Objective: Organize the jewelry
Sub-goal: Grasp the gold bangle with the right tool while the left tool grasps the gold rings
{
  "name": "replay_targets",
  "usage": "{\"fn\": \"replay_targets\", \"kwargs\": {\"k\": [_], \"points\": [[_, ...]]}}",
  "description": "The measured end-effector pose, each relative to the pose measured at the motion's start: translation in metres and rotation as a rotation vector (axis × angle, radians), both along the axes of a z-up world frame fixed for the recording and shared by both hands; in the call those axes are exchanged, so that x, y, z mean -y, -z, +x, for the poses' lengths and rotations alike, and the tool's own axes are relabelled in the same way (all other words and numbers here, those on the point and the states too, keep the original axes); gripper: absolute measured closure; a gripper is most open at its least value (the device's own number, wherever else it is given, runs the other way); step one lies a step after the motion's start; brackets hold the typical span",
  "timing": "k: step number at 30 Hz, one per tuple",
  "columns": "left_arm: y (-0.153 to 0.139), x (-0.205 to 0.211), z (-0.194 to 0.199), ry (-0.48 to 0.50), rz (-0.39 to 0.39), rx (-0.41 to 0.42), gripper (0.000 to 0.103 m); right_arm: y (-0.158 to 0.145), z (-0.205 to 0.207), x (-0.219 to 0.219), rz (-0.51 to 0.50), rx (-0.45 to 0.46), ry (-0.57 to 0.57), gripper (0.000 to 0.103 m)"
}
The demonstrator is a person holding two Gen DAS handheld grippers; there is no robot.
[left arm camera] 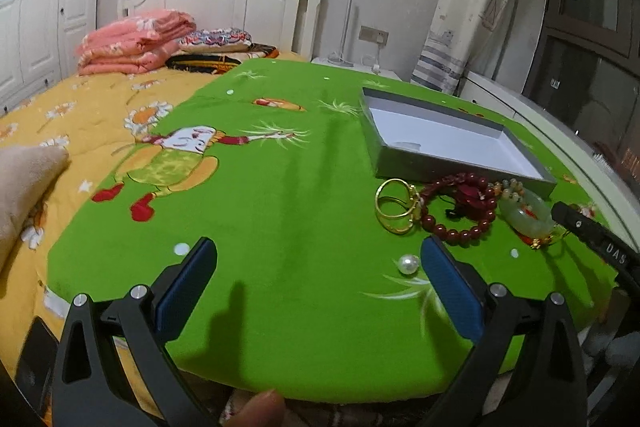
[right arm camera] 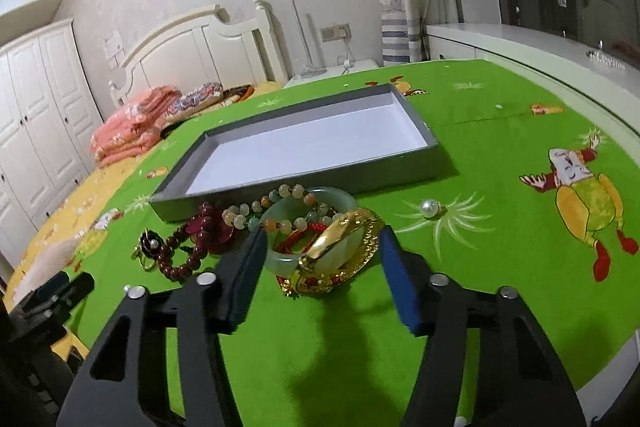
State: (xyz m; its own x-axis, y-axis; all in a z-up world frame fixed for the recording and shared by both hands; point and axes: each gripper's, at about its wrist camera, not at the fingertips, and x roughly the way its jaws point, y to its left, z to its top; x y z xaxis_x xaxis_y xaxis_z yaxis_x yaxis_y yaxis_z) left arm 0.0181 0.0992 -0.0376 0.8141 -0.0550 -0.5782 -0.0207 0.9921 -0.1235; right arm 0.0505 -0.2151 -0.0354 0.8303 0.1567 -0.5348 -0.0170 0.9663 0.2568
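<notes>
- Left gripper hovers over the green cloth, fingers spread wide, holding nothing.
- Right gripper, fingers apart, brackets the jade bangle without closing.
- Pearl lies right of the pile.
- Grey tray sits beyond, just behind the jewelry.

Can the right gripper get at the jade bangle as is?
Probably yes. The right gripper is open, its fingers either side of the jade bangle. But a gold bangle and bead strands lie tangled on it.

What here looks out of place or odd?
A single pearl lies alone on the green cloth, apart from the tangled heap of bracelets before the grey box. The box holds nothing yet.
</notes>
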Motion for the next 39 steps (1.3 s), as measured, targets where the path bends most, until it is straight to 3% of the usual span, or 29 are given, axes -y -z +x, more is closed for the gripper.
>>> {"fn": "replay_targets", "kwargs": {"k": [6,9,14,25,35,39], "points": [[-0.003,0.017,-0.005,0.031,0.116,0.042,0.005,0.002,-0.002,0.007,-0.006,0.001,-0.031,0.083],[-0.006,0.024,-0.008,0.061,0.133,0.062,0.005,0.000,-0.008,0.012,-0.038,0.026,-0.031,0.092],[-0.006,0.023,-0.002,0.097,0.084,0.020,0.005,-0.009,-0.024,0.022,-0.079,0.093,-0.013,0.092],[-0.008,0.037,0.028,0.159,0.092,-0.013,0.005,-0.028,-0.042,0.021,-0.122,0.184,-0.025,0.092],[0.000,0.042,0.070,0.149,0.059,-0.076,0.020,-0.024,-0.040,0.019,-0.113,0.171,-0.038,0.092],[0.004,0.048,0.080,0.152,0.053,-0.099,0.039,-0.024,-0.040,0.018,-0.115,0.171,-0.041,0.092]]}}
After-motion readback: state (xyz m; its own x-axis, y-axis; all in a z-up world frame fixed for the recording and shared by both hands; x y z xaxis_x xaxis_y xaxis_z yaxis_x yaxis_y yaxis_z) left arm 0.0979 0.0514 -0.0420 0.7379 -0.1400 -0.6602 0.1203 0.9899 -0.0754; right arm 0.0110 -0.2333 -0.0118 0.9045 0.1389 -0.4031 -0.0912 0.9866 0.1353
